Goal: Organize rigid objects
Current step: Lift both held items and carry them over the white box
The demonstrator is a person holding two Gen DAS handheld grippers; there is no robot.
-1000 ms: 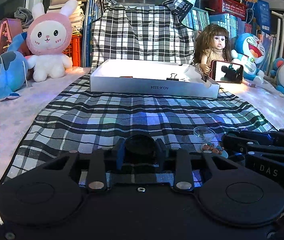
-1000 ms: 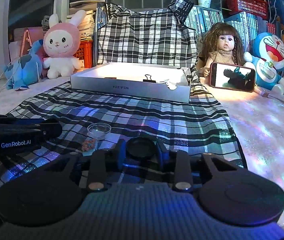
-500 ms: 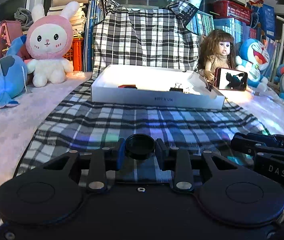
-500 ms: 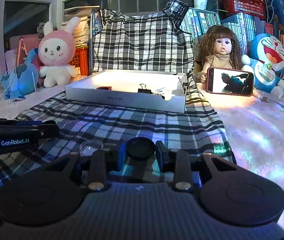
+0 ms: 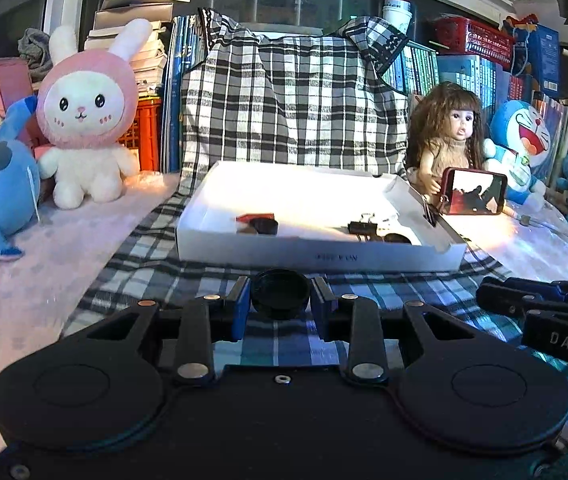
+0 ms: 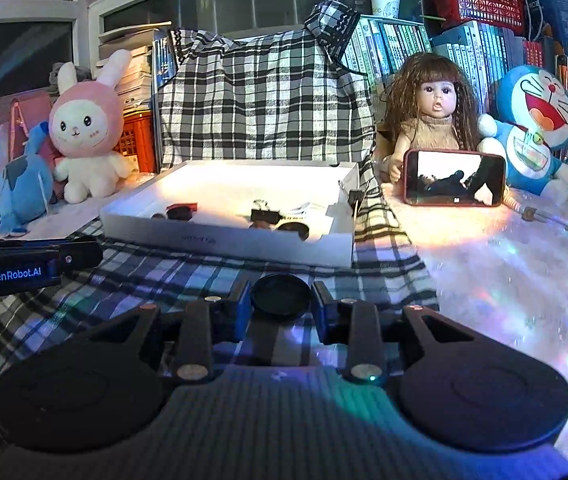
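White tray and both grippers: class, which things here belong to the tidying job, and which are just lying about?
Part of the job:
left gripper, shut on a black round cap
right gripper, shut on another black cap
white tray
binder clip

Just lying about:
pink rabbit plush
doll
phone

A shallow box [image 5: 316, 254] lies on a checked cloth [image 5: 188, 276] spread over the bench. A binder clip [image 5: 366, 227] lies inside it. Behind the box, a rabbit plush [image 5: 86, 120] sits to the left; a doll [image 5: 450, 136] sits to the right, with a phone [image 5: 474, 192] propped before it.
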